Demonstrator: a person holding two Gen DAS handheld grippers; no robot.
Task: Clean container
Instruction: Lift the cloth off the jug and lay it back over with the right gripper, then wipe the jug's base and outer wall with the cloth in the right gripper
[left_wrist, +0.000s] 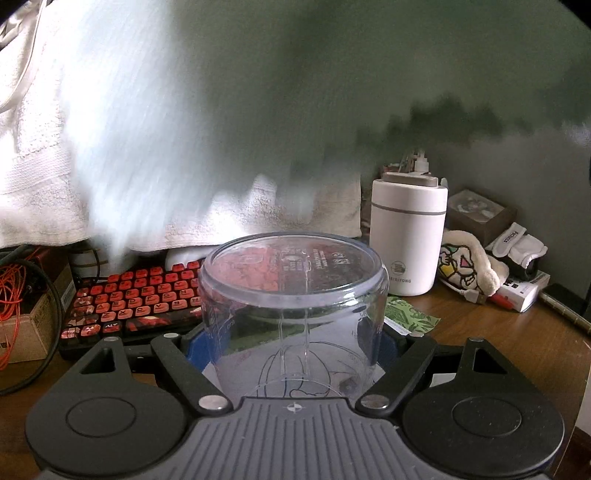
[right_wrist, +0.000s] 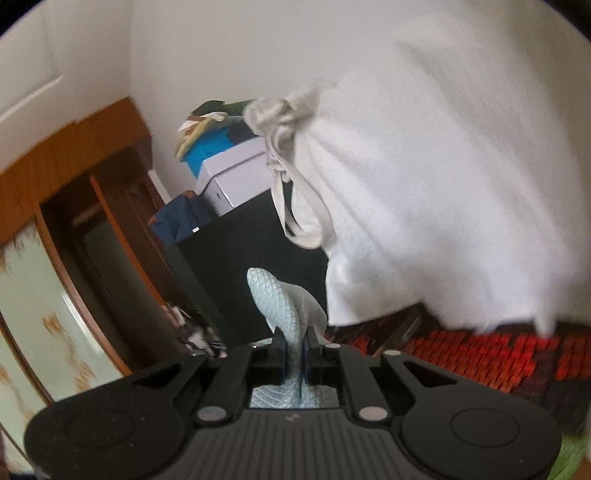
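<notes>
A cluttered wooden desk (left_wrist: 491, 332) stands against a grey-green wall, and a white towel (left_wrist: 33, 184) hangs over whatever sits behind the red-keyed keyboard (left_wrist: 129, 299). At the far left of the left wrist view lie orange cables (left_wrist: 11, 295) on a cardboard box. In the middle is the clear plastic container (left_wrist: 291, 306), upright with its long axis vertical and its round top towards the camera. It sits between the arms of the left gripper (left_wrist: 291, 347), whose jaws stand wide, one on each side of its wall. The fingertips are hidden behind the plastic, so I cannot tell for sure whether they press on it, though the fit looks like a hold. To the right stand a white humidifier-like canister (left_wrist: 406, 236) and a small plush toy (left_wrist: 465, 266).

A pale blue-green blur, which I take to be the cleaning cloth (left_wrist: 155, 122), sweeps across the upper half of that view, above the container and to its left, not touching it.

In the right wrist view the right gripper (right_wrist: 294, 354) has its jaws pinched together on that patterned cloth, a fold poking up between them. The view is rolled, with a wardrobe (right_wrist: 74, 206) at left and the towel at right. The container is not in it.

The coming move seems to depend on bringing the cloth down and across onto the container, which lies below the right hand. How much cloth hangs free is smeared beyond reading.
</notes>
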